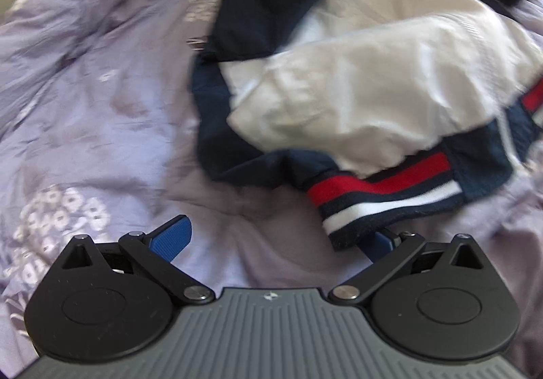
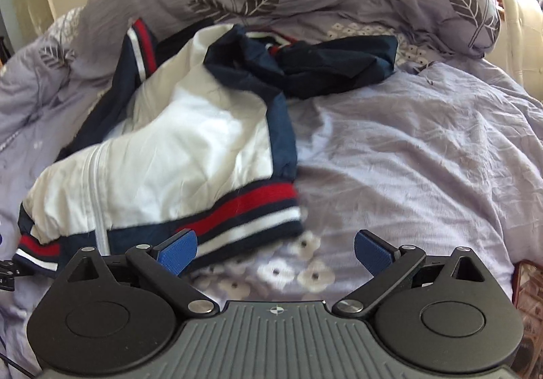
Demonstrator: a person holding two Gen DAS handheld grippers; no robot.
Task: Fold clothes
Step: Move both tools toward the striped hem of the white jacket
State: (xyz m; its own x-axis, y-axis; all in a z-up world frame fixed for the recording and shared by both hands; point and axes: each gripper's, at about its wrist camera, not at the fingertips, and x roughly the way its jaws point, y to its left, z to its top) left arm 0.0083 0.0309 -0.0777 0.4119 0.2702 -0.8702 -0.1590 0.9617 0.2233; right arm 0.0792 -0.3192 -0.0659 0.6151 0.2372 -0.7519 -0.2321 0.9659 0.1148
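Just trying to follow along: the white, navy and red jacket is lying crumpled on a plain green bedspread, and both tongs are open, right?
Not quite. The bedspread is lilac-grey with leaf and flower prints, not plain green; the right wrist view shows it best. The rest holds: the jacket lies crumpled on it, and both the left tongs and right tongs are open.
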